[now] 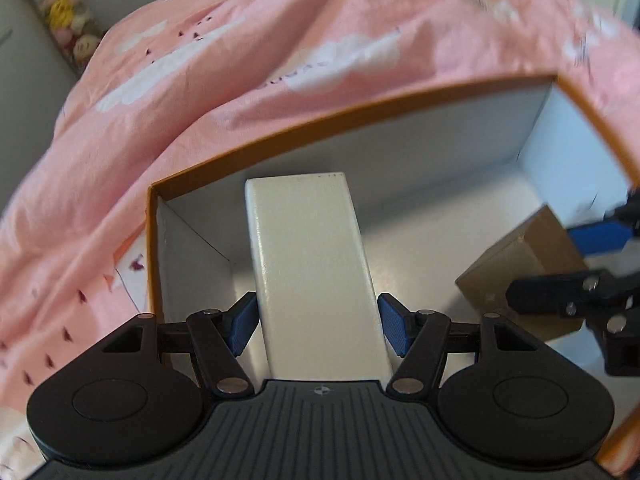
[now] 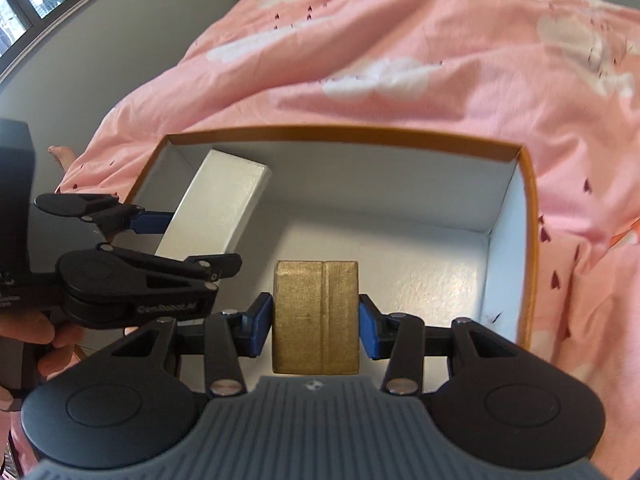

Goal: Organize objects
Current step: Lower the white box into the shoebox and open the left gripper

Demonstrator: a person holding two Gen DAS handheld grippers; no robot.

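Inside the orange-rimmed box (image 2: 530, 216), the left gripper (image 1: 318, 322) clamps the white box (image 1: 312, 272) at 10 o'clock near the left wall. The right gripper (image 2: 316, 326) clamps the gold box (image 2: 316, 316) at 6 o'clock. Bare floor lies at 3 o'clock. Pink bedding (image 2: 400, 48) surrounds the rim.

box (image 2: 524, 216) floor open at centre + right side; white carton (image 2: 218, 208) blocks left end, gold block (image 2: 316, 320) sits near front. orange walls hem all sides, entry from above only.
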